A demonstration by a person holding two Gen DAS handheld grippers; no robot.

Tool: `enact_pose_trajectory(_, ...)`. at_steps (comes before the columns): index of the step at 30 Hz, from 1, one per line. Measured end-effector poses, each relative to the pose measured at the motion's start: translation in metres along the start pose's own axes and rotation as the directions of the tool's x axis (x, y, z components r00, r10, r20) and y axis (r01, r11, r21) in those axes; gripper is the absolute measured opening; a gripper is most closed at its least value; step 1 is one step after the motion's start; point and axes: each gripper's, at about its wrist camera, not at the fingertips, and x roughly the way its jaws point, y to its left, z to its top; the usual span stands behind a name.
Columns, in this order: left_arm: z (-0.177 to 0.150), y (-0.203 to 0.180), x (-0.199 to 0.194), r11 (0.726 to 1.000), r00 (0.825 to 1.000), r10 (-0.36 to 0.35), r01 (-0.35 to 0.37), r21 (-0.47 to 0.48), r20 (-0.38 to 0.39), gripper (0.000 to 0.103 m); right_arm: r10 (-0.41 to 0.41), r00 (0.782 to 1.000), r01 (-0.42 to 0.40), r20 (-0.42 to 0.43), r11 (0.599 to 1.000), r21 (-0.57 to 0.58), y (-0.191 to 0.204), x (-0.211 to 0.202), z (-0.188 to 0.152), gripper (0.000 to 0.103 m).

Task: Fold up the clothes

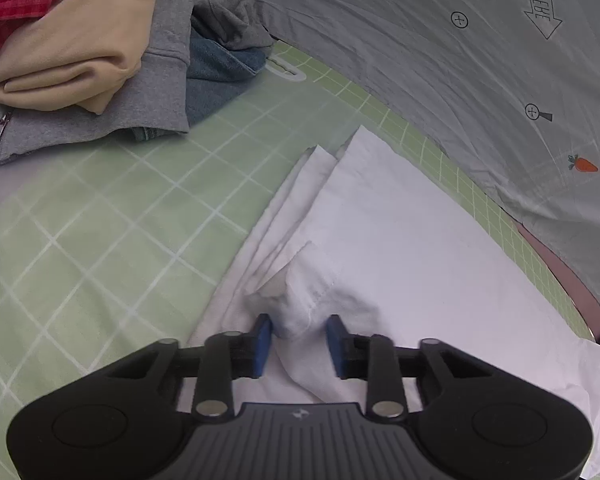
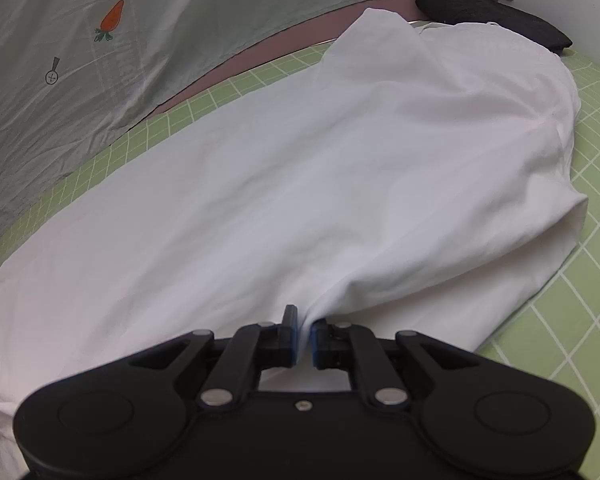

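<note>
The green grid mat (image 1: 100, 220) carries everything. At 10 to 11 o'clock in my left view a pile of clothes (image 1: 100, 52) sits on it: grey, beige, red check, some denim. A grey printed sheet (image 1: 440, 40) lies along the far edge, from 12 to 3 o'clock.

The white garment (image 2: 300, 168) is spread long across the mat between my two tools. It already has layers: in the left view several edges are stacked at 12 o'clock from my fingers. It looks like thin cotton, light and very soft, so I judge it will sag and wrinkle where it is not supported, and it should not slip much from the blue pads.

My right gripper (image 2: 303, 338) is pinching a bunch of this cloth at its near edge, and creases run away from the pinch. My left gripper (image 1: 299, 346) has its fingers spread, with a hemmed lump of cloth standing between them but not squeezed. I think the best hold is on hems and corners, both sides together.
</note>
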Motion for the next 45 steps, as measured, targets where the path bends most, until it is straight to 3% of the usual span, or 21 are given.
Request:
enact_pose_trajectory(5,-0.006,0.001,-0.025,0.999,0.999,0.035,-0.035,-0.003,0.016,0.007,0.010,1.000,-0.010,-0.005,1.000,-0.014,-0.001,-0.003,0.002,0.006)
enact_pose_trajectory(13,-0.034,-0.003,-0.068,0.995,0.992,0.100,-0.101,0.014,0.074,0.007,-0.008,0.998,-0.002,-0.059,0.988,-0.153,0.001,-0.013,0.004,0.005)
enact_pose_trajectory(22,-0.063,0.016,-0.094,0.986,0.993,0.086,-0.073,-0.149,0.077,0.006,-0.019,0.998,-0.001,-0.067,0.958,-0.286,0.009,-0.033,0.014,0.003)
enact_pose_trajectory(34,-0.104,0.043,-0.086,0.966,0.996,0.084,-0.076,-0.247,0.025,0.011,-0.003,0.996,-0.022,-0.086,0.957,-0.288,-0.001,-0.034,0.008,0.003)
enact_pose_trajectory(38,-0.103,0.046,-0.093,0.959,0.995,0.096,-0.082,-0.270,0.037,0.000,0.012,0.997,-0.035,-0.078,0.955,-0.295,-0.002,-0.036,0.008,0.002)
enact_pose_trajectory(45,-0.089,0.046,-0.107,0.953,0.993,0.105,-0.082,-0.292,0.063,0.000,0.079,0.995,-0.088,-0.057,0.979,-0.184,-0.013,-0.043,0.013,0.002)
